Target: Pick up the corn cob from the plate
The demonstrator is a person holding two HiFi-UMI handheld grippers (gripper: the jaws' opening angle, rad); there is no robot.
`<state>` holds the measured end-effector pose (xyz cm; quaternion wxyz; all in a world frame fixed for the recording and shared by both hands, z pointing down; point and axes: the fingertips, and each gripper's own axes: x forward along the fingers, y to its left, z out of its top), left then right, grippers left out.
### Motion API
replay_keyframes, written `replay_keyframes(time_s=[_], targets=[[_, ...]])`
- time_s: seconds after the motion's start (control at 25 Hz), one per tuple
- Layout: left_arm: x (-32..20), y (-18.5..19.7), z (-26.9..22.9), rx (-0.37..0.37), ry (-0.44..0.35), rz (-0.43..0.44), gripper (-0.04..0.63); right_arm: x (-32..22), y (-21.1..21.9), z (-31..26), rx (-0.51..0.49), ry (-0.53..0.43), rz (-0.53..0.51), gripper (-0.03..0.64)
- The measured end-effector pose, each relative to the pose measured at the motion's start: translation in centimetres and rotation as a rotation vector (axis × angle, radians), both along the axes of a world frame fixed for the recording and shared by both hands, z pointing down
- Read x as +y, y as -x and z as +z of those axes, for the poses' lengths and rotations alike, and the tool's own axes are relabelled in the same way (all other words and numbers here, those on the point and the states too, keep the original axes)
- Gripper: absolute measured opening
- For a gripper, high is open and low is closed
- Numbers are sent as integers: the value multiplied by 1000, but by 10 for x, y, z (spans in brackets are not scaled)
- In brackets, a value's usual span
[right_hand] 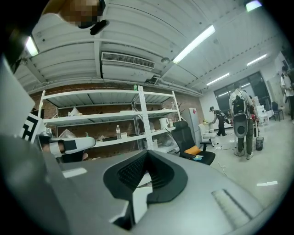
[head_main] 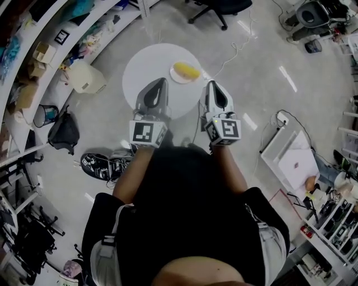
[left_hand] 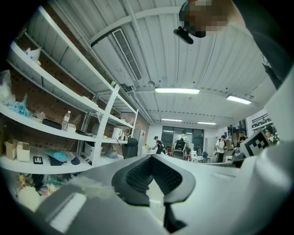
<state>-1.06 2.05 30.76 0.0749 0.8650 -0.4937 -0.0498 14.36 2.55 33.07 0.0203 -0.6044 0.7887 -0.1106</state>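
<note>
In the head view a yellow corn cob (head_main: 187, 70) lies on a small white plate (head_main: 174, 79) at the right side of a round white table (head_main: 144, 66). Both grippers are held level in front of the person, side by side. My left gripper (head_main: 162, 81) hovers over the table's near part, to the lower left of the plate, its jaws together and empty. My right gripper (head_main: 209, 84) is at the table's right edge, just below and right of the plate, shut on nothing. Neither gripper view shows the corn; the pads (left_hand: 138, 176) (right_hand: 133, 172) meet at their tips.
Shelving with boxes runs along the left (head_main: 33, 61). A cream container (head_main: 86, 77) and a black bag (head_main: 63, 133) lie on the floor left of the table. An office chair (head_main: 221, 8) stands beyond it. White boards (head_main: 291, 156) and cables lie at the right.
</note>
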Motion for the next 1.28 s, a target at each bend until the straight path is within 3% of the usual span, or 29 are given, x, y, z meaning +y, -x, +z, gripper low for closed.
replay_keyframes(time_s=[0.32,0.56,0.76,1.28], targets=[[-37,12,11,-6,-18,81,0,-28,17,16,-7,28,44,9],[-53,14,24,17,41,92,0,-42,19,30,14,55,35,8],[-71,4,29,13,49,75,0,-63,8,36,5,81,33,9],[-119,-13,43,-9,94,12,0,-119,3,71,18,136,-94,9]])
